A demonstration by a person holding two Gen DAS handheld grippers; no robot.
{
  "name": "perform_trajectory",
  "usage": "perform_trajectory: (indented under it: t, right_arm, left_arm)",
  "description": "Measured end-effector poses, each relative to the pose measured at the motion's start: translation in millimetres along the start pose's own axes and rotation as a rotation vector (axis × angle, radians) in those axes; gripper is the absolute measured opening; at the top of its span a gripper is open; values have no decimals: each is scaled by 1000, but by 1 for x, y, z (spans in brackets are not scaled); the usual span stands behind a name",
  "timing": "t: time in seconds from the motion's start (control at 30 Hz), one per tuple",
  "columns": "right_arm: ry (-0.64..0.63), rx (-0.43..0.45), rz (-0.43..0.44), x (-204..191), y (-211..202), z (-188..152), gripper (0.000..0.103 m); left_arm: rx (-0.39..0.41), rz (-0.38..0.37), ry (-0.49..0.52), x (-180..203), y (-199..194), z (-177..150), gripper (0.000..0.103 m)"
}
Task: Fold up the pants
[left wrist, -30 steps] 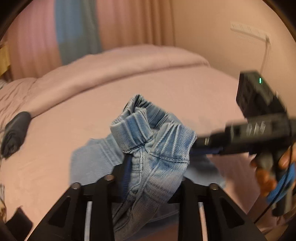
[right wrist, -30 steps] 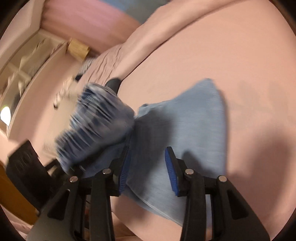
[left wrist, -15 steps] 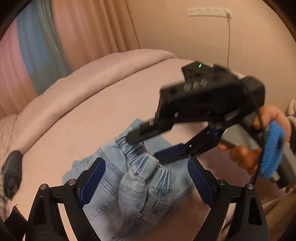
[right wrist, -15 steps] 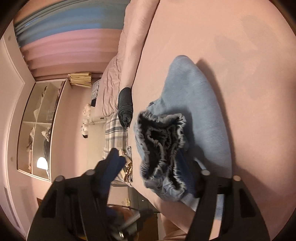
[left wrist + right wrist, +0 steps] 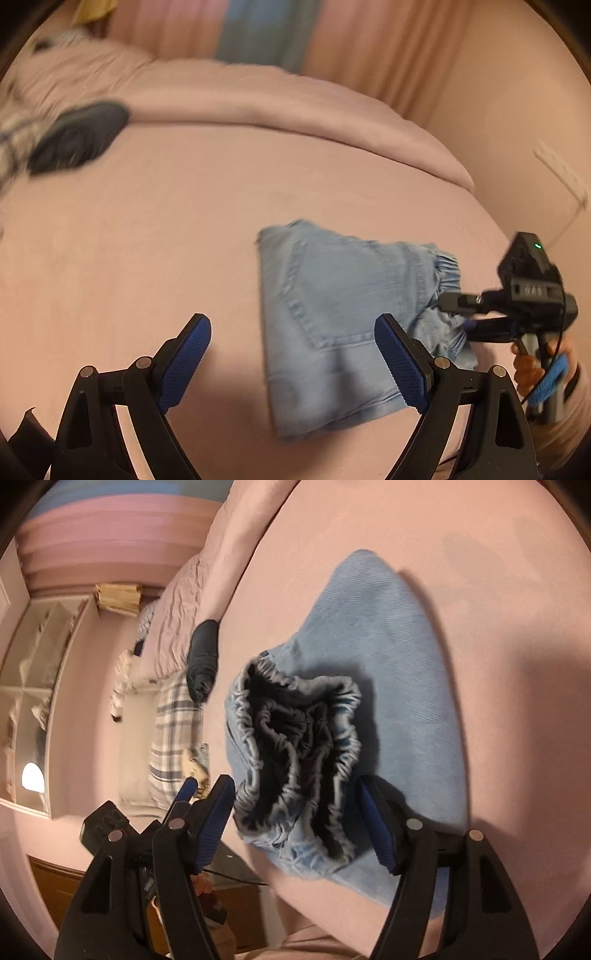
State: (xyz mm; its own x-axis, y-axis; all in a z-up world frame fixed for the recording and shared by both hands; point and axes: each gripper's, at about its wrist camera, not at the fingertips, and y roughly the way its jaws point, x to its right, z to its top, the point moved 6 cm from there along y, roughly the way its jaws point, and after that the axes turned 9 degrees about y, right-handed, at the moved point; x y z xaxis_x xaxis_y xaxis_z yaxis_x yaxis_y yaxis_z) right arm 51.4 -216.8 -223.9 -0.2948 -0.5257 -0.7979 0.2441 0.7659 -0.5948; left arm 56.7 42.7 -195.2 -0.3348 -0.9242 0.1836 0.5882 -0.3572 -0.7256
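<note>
- In the left wrist view the left tool (image 5: 291, 363) fills the near edge, its two blue-padded fingers (image 5: 186, 356) spread wide with nothing between them; it is released and hangs above the bed (image 5: 147, 229), touching nothing.
- Just beyond it, from 6 o'clock out toward 3 o'clock, the pants (image 5: 332, 321) lie folded into a compact light-blue denim packet flat on the pink sheet, a back pocket facing up and the gathered elastic waistband at the 3 o'clock end.
- At 3 o'clock in that view the right tool (image 5: 452, 314) reaches in from the side, its tips at the waistband; a hand grips its handle at 4 o'clock, and a green light shows on the black box on top.
- In the right wrist view the right tool (image 5: 295, 823) has its fingers well apart, straddling the bunched waistband of the pants (image 5: 388, 657). The pads stand on either side of the cloth rather than pinching it, so it is released; whether either pad brushes the fabric cannot be told.
- Beyond the waistband the folded legs stretch toward 12 o'clock across the bed.
- Farther off, at 10 o'clock, a dark rolled bundle (image 5: 202, 657) lies near the edge of the bed (image 5: 498, 572), beside a plaid cloth (image 5: 173, 731).
- Farthest back at 12 o'clock in the left wrist view hang the curtains (image 5: 314, 33), pink with a blue stripe.
</note>
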Motion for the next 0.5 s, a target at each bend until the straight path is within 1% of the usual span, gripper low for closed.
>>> perform_trajectory:
  t: [0.03, 0.1, 0.17, 0.2, 0.27, 0.33, 0.43, 0.47, 0.5]
  right_arm:
    - [-36, 8, -8, -4, 0, -1, 41]
    - [-98, 32, -40, -10, -3, -2, 31]
    - [-158, 71, -47, -21, -12, -3, 28]
    - [-173, 88, -41, -25, -17, -2, 28]
    - [-194, 117, -25, -33, -32, 0, 27]
    - [-197, 147, -34, -34, -42, 2, 27]
    - [-185, 194, -92, -17, -51, 8, 27]
    - [-171, 199, -110, -13, -46, 13, 27]
    - [-160, 182, -147, -1, -41, 16, 28]
  left_arm:
    - [-4, 2, -18, -5, -3, -9, 90]
    - [-16, 8, -29, -7, -3, -16, 90]
    - [-19, 1, -32, -7, -4, -19, 90]
    - [-19, -6, -32, -3, -2, -13, 90]
    - [-16, -19, -28, -1, -3, -12, 90]
    - [-17, -34, -19, 4, 1, -11, 90]
    - [-38, -45, -4, 5, 12, -14, 90]
    - [-48, -47, 5, 7, 18, -16, 90]
    - [-61, -45, 13, 10, 22, -17, 90]
